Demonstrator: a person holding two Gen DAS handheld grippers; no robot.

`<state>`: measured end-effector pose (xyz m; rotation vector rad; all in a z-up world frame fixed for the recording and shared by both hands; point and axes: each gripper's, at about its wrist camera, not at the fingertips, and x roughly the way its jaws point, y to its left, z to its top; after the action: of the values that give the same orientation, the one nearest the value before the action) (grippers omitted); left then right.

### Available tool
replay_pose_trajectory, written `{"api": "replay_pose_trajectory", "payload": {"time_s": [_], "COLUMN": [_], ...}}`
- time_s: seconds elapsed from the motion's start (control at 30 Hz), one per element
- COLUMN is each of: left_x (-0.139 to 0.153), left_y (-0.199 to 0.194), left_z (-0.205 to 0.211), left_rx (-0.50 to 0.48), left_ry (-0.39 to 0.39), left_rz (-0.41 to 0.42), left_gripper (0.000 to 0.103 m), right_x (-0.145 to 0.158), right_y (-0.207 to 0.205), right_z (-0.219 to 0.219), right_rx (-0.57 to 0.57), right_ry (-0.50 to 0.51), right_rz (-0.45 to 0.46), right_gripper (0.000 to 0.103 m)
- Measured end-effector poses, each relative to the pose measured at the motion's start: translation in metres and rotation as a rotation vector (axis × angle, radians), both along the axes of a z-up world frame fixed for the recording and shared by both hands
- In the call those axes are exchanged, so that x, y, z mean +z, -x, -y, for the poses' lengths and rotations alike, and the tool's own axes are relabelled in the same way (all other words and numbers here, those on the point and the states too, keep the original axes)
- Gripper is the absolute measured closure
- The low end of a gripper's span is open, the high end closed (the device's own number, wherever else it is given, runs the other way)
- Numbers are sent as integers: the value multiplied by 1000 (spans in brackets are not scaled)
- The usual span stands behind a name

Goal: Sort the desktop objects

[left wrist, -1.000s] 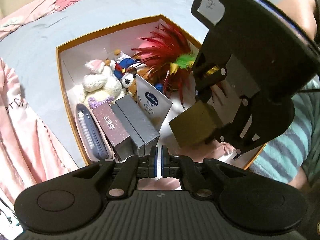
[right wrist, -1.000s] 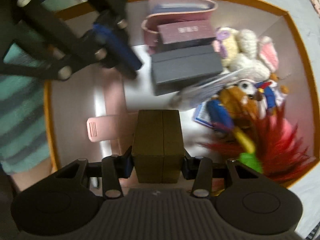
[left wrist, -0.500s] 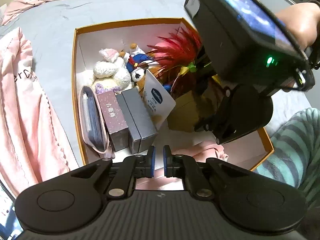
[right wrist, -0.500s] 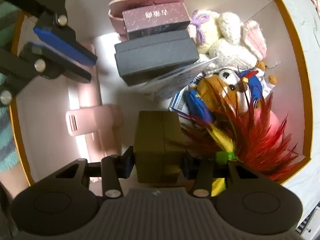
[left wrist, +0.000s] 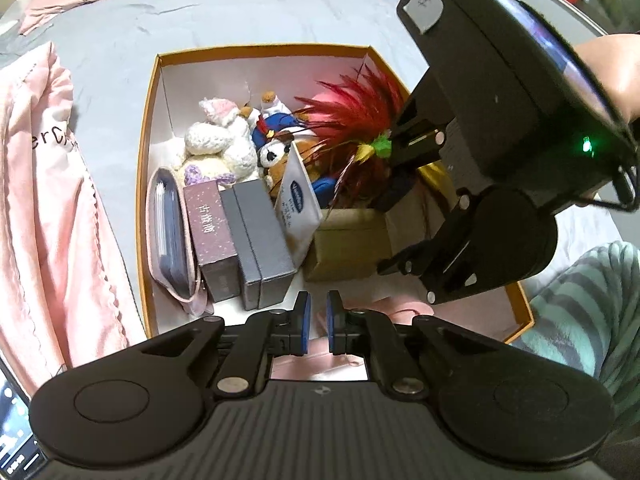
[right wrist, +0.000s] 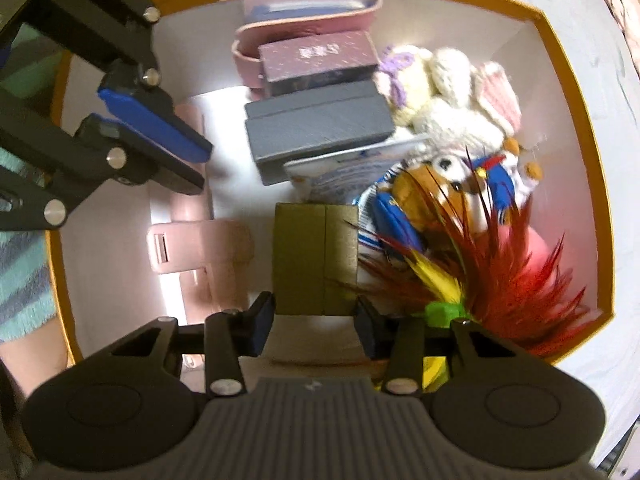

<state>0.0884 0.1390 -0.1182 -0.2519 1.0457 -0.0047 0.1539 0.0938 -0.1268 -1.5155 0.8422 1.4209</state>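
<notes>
An olive-brown box (right wrist: 315,258) stands on the floor of the orange-rimmed storage box (right wrist: 576,92), beside a grey box (right wrist: 318,124) and a white Vaseline pouch (left wrist: 298,200). My right gripper (right wrist: 316,322) is open, its pads just clear of the olive box's near sides. The olive box also shows in the left wrist view (left wrist: 348,240) under the right gripper's body. My left gripper (left wrist: 315,316) is nearly shut and empty above the pink item (left wrist: 404,308) at the storage box's near end.
The storage box holds a maroon box (left wrist: 210,226), a pink pouch (left wrist: 170,232), plush toys (left wrist: 224,136) and red feathers (left wrist: 356,108). A pink phone stand (right wrist: 200,240) lies left of the olive box. Grey bedding (left wrist: 240,12) and a pink blanket (left wrist: 44,184) surround the storage box.
My right gripper has lowered the olive box to the storage box floor and opened off it. My left gripper has pulled back a little and stayed nearly shut.
</notes>
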Motion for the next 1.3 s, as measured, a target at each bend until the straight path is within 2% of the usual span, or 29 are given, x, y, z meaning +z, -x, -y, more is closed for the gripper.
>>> {"api": "replay_pose_trajectory", "payload": {"time_s": [0.07, 0.17, 0.3, 0.43, 0.53, 0.77, 0.93, 0.97, 1.0, 1.03, 1.17, 1.3], "left_x": [1, 5, 10, 19, 25, 48, 61, 63, 65, 67, 74, 71], "left_y": [1, 3, 10, 20, 24, 37, 44, 46, 47, 49, 54, 57], "left_z": [2, 8, 16, 23, 26, 36, 47, 50, 52, 55, 72, 83], "left_rx": [10, 26, 36, 56, 84, 146, 191, 204, 219, 233, 247, 262], "left_ry": [9, 18, 0, -30, -42, -122, -163, -168, -173, -181, -212, -224], "left_rz": [5, 12, 32, 78, 114, 197, 242, 251, 257, 265, 311, 323], "left_gripper": [95, 86, 86, 86, 86, 76, 69, 65, 54, 48, 41, 29], "right_x": [0, 1, 11, 34, 48, 65, 77, 77, 77, 80, 80, 76], "right_y": [1, 0, 2, 8, 21, 53, 65, 65, 65, 65, 70, 77], "right_z": [2, 3, 7, 20, 46, 94, 130, 137, 143, 152, 173, 187], "right_rx": [32, 29, 12, -39, -83, -218, -385, -434, -494, -555, -759, -901], "right_ry": [-9, -15, -54, -135, -205, -415, -603, -636, -673, -709, -825, -892], "right_rz": [9, 18, 47, 43, 38, -37, -50, -47, -40, -32, 7, -14], "right_gripper": [57, 57, 55, 54, 54, 53, 51, 50, 50, 50, 45, 44]}}
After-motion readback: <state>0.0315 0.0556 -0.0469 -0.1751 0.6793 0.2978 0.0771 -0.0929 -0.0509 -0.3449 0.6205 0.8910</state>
